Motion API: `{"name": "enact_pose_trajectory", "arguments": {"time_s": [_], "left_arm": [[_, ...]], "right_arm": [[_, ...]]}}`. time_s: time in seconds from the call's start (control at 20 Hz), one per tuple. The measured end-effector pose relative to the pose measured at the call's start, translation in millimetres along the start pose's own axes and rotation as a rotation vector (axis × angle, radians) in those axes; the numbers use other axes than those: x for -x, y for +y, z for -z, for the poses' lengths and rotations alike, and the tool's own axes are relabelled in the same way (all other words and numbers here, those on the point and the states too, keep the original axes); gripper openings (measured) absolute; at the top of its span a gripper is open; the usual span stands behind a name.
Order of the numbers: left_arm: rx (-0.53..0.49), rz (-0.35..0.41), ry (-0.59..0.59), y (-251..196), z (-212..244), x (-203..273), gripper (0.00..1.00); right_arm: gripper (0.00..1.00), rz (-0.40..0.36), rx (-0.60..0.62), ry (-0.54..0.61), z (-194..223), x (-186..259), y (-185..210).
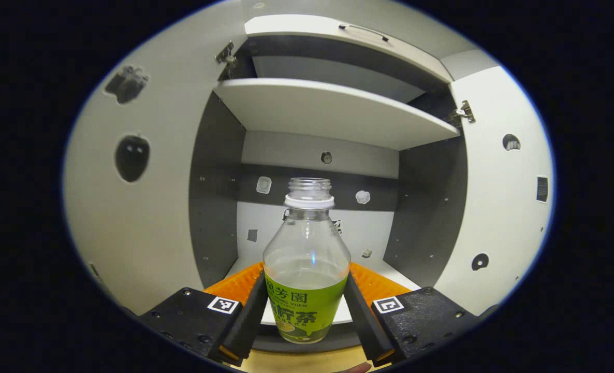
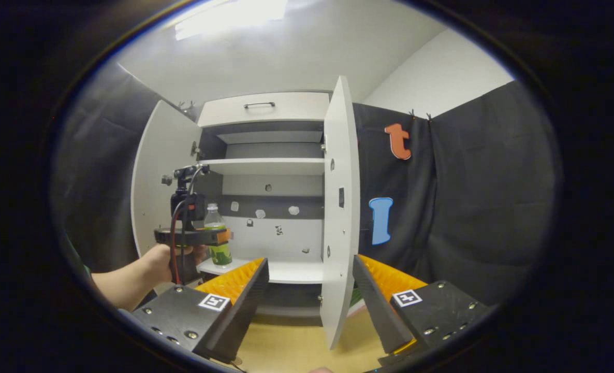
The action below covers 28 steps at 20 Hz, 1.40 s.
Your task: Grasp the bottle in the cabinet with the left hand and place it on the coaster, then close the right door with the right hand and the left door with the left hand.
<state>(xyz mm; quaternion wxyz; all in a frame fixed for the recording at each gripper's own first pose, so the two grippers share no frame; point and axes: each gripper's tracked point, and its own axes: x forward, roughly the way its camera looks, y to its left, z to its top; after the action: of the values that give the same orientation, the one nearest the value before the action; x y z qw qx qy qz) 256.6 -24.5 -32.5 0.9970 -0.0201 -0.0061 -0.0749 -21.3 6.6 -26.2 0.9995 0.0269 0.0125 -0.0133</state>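
The cabinet (image 1: 333, 111) stands open ahead of the left gripper (image 1: 307, 311), whose fingers clamp the bottle (image 1: 307, 269) at its labelled belly (capless, nearly empty, so probably light, squashy, spillable). The right gripper (image 2: 309, 300) hangs apart.

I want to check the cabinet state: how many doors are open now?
2. The left door is swung open behind the left tool; the right door stands open, edge-on between the right tool's fingers.
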Motion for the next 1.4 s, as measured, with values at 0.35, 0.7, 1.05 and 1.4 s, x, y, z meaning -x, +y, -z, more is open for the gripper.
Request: {"name": "enact_pose_trajectory", "arguments": {"time_s": [0.35,0.7,1.05,1.4], "left_arm": [[-0.004,0.0,-0.003,-7.8,-7.2,99.5,0.8],[0.013,0.017,-0.054,-17.5,5.3,172.4,0.79],[0.016,0.072,-0.009,-31.4,75.7,203.1,0.8],[0.108,0.051,0.118,-12.2,198.4,205.6,0.8]], "right_arm": [[0.98,-0.08,-0.032,-0.013,-3.4,71.9,17.9],[0.98,-0.112,-0.054,0.009,5.5,110.3,23.2],[0.99,-0.117,-0.018,0.014,12.1,102.2,22.1],[0.99,-0.12,-0.022,0.013,21.3,62.0,19.2]]}}
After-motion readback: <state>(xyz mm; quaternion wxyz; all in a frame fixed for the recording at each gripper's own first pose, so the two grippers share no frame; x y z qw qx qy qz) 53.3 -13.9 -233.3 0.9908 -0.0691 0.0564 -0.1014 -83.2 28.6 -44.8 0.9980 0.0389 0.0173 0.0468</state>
